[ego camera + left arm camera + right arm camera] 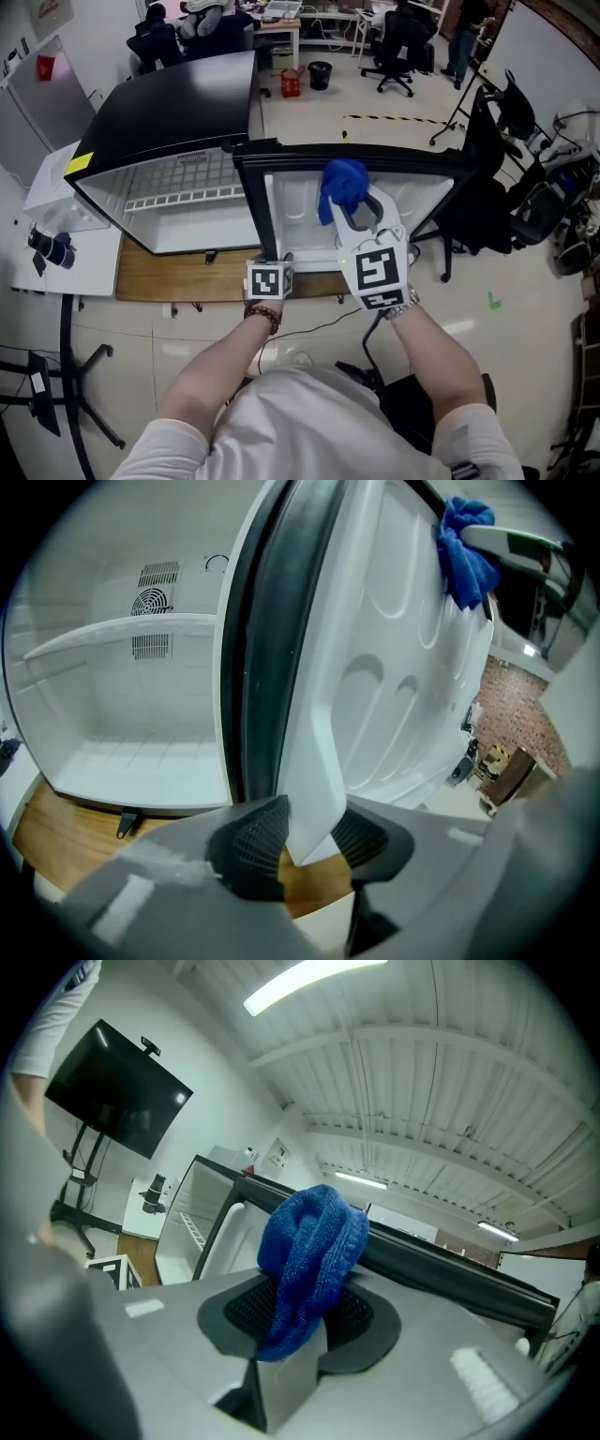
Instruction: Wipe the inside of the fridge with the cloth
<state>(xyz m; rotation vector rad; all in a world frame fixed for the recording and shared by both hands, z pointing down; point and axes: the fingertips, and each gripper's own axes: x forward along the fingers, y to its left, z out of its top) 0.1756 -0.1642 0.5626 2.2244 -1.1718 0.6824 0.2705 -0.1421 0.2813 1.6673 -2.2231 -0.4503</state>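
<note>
- Fridge (169,131): on wooden board (159,277), door (394,667) swung open.
- Cloth (309,1251): blue, bunched, pinched between pads of right gripper (300,1312), held up at far edge of door's inner liner.
- Left gripper (305,841): jaws clamped on door's near white edge, steadying it.
- Cavity: shelf (122,630) only, no goods visible.
- Progress, judged: door liner in hand; cavity walls, floor and shelf still to wipe. No wipe marks discernible.
</note>
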